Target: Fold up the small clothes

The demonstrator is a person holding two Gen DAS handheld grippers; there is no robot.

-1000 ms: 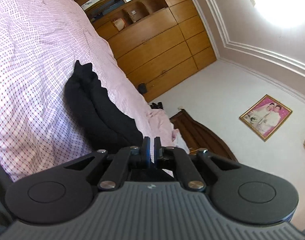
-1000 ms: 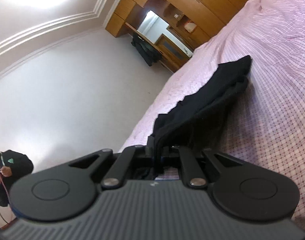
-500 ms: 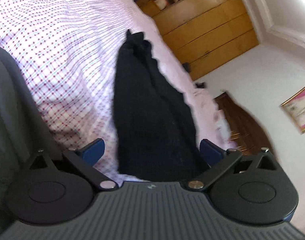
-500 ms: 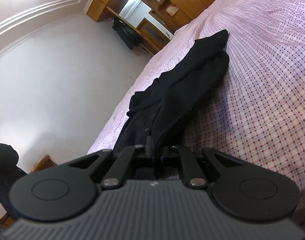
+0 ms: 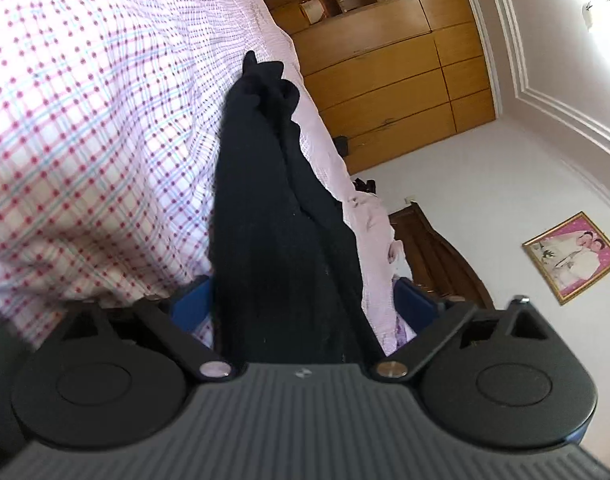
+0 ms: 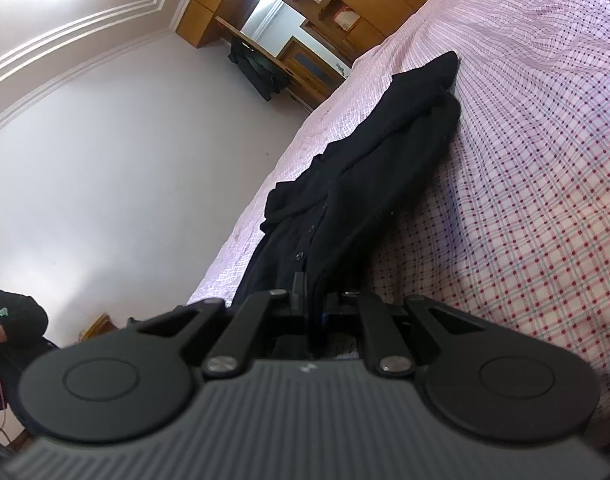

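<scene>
A black garment point(image 5: 281, 216) is being shown lying stretched along the pink checked bedspread point(image 5: 89, 128), running from the lower centre of the frame toward the upper centre. The left gripper point(image 5: 301, 304) is being held with its blue fingers point(image 5: 191, 304) spread wide on either side of the cloth, having just been closing slightly. At lower centre, the right gripper point(image 6: 315, 304) is being kept pinched on the garment's near edge.
</scene>
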